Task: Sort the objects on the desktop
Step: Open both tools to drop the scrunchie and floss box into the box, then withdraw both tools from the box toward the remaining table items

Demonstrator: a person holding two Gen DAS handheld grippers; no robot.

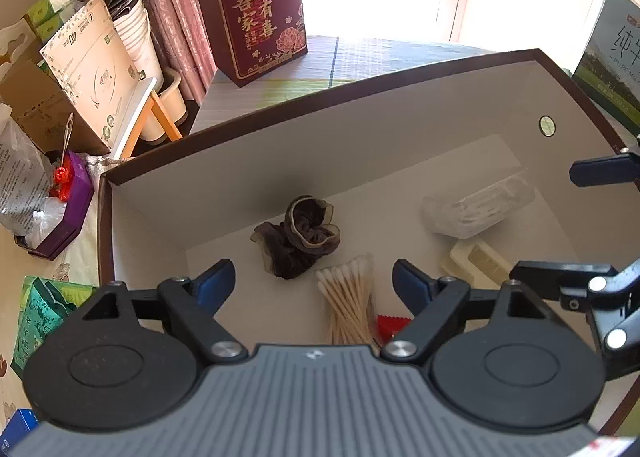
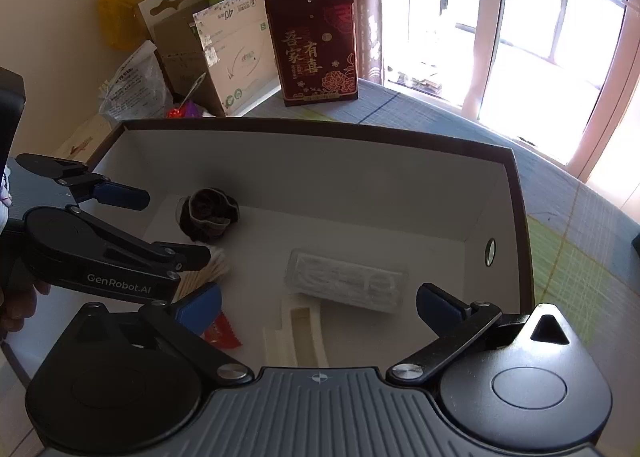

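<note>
Both jaws are gaping empty above the box (image 1: pixel 120 193). Left gripper (image 1: pixel 314 277) is hovering over hair tie (image 1: pixel 298 243) and cotton swabs (image 1: pixel 350 297); right gripper (image 2: pixel 318 307) is facing the clear packet (image 2: pixel 346 283). Descending squarely, straddling one item, would be gripping cleanly.

Inside the box (image 1: pixel 360 161), the red packet (image 1: pixel 390 327) is mostly hidden behind the left gripper (image 1: pixel 314 281), the cotton swabs' (image 1: pixel 350 305) lower ends too. The cream tray (image 2: pixel 296 337) disappears under the right gripper (image 2: pixel 318 307).
</note>
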